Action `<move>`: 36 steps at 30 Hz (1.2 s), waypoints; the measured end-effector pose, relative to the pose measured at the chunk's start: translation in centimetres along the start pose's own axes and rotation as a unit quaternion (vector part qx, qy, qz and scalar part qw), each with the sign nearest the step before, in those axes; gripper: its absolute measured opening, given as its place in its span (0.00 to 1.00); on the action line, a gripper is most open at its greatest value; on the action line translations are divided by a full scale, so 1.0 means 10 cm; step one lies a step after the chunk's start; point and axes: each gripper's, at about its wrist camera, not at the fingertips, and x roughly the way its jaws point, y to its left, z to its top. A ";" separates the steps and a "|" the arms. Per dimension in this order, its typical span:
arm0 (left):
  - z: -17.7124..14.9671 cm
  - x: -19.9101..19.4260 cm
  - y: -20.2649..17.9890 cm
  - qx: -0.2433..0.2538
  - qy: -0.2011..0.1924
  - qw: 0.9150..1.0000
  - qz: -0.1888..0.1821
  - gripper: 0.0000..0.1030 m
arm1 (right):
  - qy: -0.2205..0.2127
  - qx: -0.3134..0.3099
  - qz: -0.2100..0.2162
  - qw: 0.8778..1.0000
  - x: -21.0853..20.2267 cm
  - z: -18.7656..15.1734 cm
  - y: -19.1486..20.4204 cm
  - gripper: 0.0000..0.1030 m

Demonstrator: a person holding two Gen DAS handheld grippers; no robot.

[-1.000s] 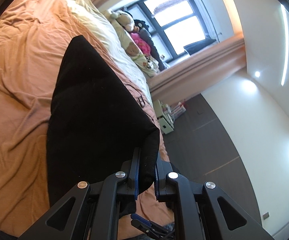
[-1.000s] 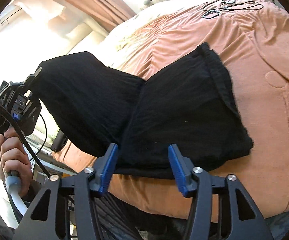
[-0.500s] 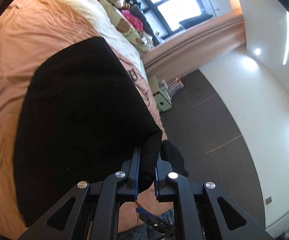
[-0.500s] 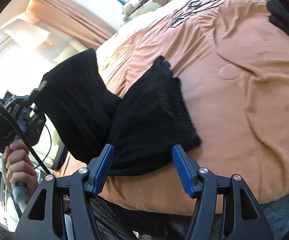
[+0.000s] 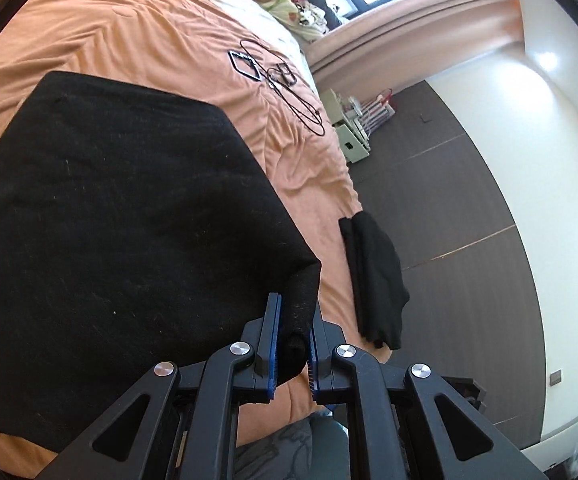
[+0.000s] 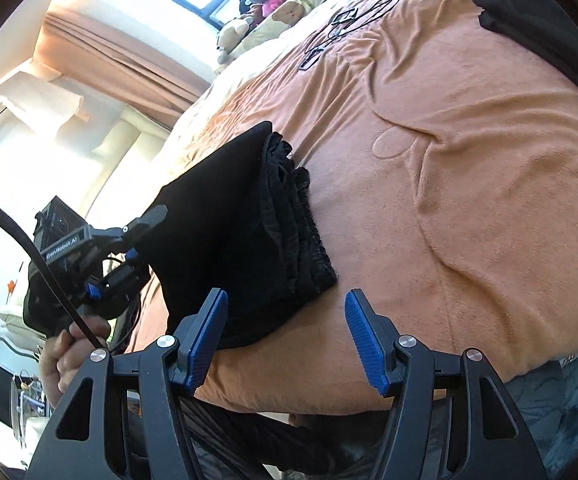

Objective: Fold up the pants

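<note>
Left gripper (image 5: 292, 344), clamped on a corner of the black pants (image 5: 129, 232), holds the fold over the bed (image 5: 137, 32); right gripper (image 6: 285, 334), jaws apart, sits at the pile's lower edge, frame centre

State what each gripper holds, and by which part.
Left gripper pinches a corner of the black fabric pants. Right gripper is open, holding nothing.

black pants (image 5: 121, 216) cropped left, cable items (image 5: 273, 72) indistinct
</note>
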 end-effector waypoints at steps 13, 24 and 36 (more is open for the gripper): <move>-0.09 0.03 0.11 -0.013 0.022 1.000 0.007 0.66 | 0.004 -0.003 0.011 1.000 0.07 0.05 0.02 0.58; 0.06 -0.59 0.52 -0.022 -0.020 0.998 0.054 0.66 | 0.014 -0.018 -0.006 1.000 0.47 0.18 0.18 0.58; 0.06 -0.89 1.21 -0.067 -0.054 0.987 0.139 0.66 | 0.049 -0.035 -0.040 0.997 0.97 0.26 0.24 0.15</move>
